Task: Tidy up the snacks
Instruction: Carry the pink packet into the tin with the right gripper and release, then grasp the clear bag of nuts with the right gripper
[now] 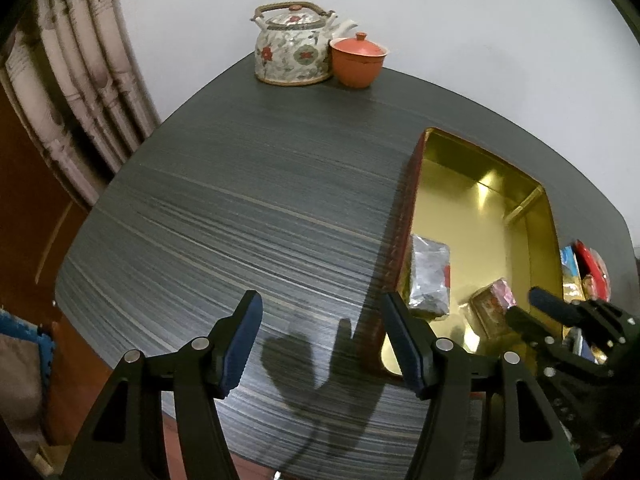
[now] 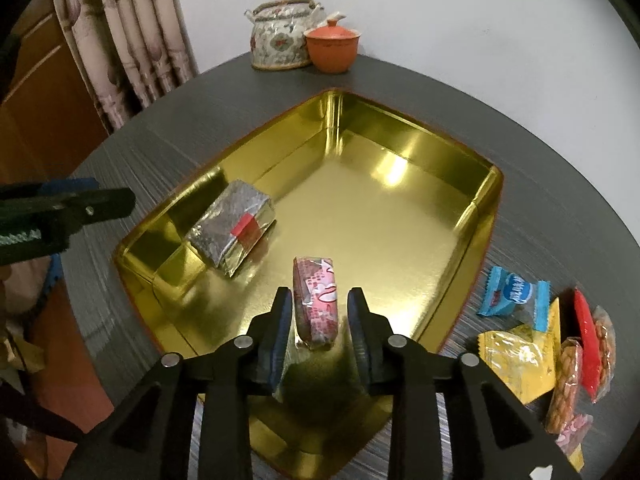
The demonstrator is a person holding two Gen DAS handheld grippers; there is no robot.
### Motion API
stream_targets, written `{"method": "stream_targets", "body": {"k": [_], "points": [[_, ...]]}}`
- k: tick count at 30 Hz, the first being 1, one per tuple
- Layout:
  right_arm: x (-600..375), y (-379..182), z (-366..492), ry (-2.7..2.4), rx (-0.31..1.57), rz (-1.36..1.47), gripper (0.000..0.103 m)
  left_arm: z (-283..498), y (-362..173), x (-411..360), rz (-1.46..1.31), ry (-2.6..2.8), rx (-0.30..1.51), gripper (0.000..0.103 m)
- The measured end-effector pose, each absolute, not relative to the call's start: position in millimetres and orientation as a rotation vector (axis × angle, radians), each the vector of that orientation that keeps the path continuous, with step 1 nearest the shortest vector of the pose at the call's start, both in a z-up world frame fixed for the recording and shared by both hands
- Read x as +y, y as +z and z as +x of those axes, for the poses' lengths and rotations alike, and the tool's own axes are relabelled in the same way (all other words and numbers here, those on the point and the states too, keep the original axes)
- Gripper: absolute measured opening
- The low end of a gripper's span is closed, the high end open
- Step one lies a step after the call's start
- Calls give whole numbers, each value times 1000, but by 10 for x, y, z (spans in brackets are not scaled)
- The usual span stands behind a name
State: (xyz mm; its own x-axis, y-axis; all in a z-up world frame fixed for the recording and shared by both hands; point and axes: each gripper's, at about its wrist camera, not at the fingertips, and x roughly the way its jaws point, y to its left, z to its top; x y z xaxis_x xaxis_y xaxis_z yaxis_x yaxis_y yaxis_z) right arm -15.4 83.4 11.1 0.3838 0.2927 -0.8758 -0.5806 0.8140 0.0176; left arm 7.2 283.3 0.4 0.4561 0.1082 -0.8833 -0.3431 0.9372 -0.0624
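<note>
On the dark, streaky counter (image 2: 532, 184) sits an open tin (image 2: 486, 216) with a shiny gold inside and red outer walls. Two snacks lie on its floor: a silver foil packet (image 2: 232, 226) with a red label, toward the tin's left side, and a pink wrapped snack (image 2: 316, 300) standing on its edge nearer the front.

The right tool (image 2: 318, 308) points steeply down into the tin, straddling the pink snack. Its blue pads stand a little off the wrapper on each side — released, not gripping — and the snack rests on the gold floor by itself.

The left tool (image 1: 320, 340) hangs over bare counter just left of the tin, its jaws apart with nothing between them; its shadow falls on the wood below. From that side the right tool (image 1: 524, 306) shows reaching into the tin beside the pink snack (image 1: 494, 306) and the silver packet (image 1: 430, 276).

Outside the tin, on the counter to its right, a small heap waits: a blue wrapped candy (image 2: 514, 294), a yellow packet (image 2: 520, 362), a red packet (image 2: 588, 348) and clear bags of nuts (image 2: 564, 384).

At the far edge, by the white wall, a flowered teapot (image 2: 282, 38) stands touching an orange lidded cup (image 2: 333, 49). A patterned curtain (image 2: 128, 40) hangs at the left.
</note>
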Motion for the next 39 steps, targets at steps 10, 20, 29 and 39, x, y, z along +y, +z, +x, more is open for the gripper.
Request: {"method": "stream_targets", "body": {"k": [10,20,29,39], "points": [[102,456,-148,475,991,-222,33,75,91,2583,-135,225,1030,64],[-959,468,60,263,982,-151,33,65,78,2534,-116,213,1027,66],[-1681,243,359,132,1007,-188,46,74,78,2340,-52,162,1003,67],[-1912,-32,718,174,1064,-164,46,-23,76,1854,-57,102,1033,67]]}}
